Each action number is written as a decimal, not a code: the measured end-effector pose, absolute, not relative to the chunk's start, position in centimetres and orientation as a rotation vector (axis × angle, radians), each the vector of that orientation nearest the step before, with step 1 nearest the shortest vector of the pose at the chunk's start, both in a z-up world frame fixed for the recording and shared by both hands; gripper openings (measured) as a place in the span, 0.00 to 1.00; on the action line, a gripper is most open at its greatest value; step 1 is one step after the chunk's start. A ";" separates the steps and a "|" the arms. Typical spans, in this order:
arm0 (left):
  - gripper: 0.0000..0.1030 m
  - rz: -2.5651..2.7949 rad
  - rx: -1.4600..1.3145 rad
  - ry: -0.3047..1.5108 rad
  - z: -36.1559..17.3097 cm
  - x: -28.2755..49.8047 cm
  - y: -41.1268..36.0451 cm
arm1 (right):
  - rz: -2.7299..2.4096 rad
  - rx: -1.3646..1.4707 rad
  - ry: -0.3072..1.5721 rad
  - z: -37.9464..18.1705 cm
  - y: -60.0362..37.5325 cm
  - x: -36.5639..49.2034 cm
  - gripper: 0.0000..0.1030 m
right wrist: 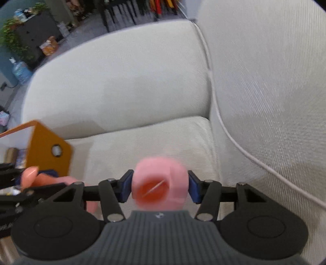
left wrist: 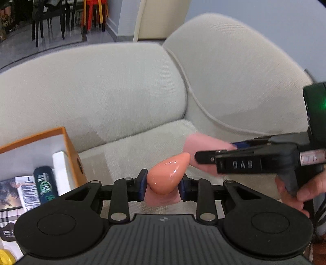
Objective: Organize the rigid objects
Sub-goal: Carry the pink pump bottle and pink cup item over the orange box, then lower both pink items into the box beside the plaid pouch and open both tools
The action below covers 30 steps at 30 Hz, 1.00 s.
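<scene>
So both grippers are holding the same pink toy over a cream sofa (left wrist: 97, 87). The left gripper (left wrist: 163, 184) has its blue pads (left wrist: 142, 182) squeezed onto a glossy peach teardrop-shaped end (left wrist: 168, 176), pointy tip aimed up and to the right. A paler pink part (left wrist: 163, 198) shows just below it between the fingers.

The right gripper (right wrist: 160, 186) pinches a fat, matte pink body (right wrist: 159, 183) with a round red-orange patch facing the camera. It's pretty blurry, so I can't tell what that patch really is. The pads (right wrist: 127, 186) sit tight against both sides of it. In the left wrist view that gripper (left wrist: 200, 158) comes in from the right, side-on, with the pink body behind it and a hand (left wrist: 295, 189) wrapped round its handle.

From the right wrist view the peach tip (right wrist: 30, 176) pokes out at the left edge, with the other gripper's black fingers around it.

An open orange box (left wrist: 69, 146) sits on the seat to the left, white inside. It has stuff in it already: a dark green tube (left wrist: 45, 186), a white packet (left wrist: 27, 191) with print on it, and a white block (left wrist: 61, 171) against the wall. The toy is up off the cushion, just right of the box, not in it.

Dark chairs (left wrist: 49, 18) stand on the grey floor behind the sofa.
</scene>
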<state>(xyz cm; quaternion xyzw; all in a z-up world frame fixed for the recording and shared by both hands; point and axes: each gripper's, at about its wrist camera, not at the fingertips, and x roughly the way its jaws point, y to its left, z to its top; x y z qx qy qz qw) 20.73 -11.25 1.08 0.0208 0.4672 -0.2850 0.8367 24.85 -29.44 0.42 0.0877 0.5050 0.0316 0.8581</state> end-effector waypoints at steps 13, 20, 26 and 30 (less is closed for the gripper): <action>0.28 -0.482 -0.068 0.817 7.7 16.8 0.1 | 0.380 0.181 0.845 8.9 -19.8 21.5 0.52; 0.28 -0.354 -0.074 0.840 7.4 16.2 6.6 | 0.579 0.145 0.843 9.6 -11.6 21.5 0.53; 0.28 -0.274 -0.062 0.920 4.9 16.6 10.4 | 0.677 0.043 0.978 6.3 -4.9 22.0 0.53; 0.27 -0.232 -0.072 0.941 2.7 17.1 11.4 | 0.652 -0.011 1.115 3.4 -2.1 23.1 0.53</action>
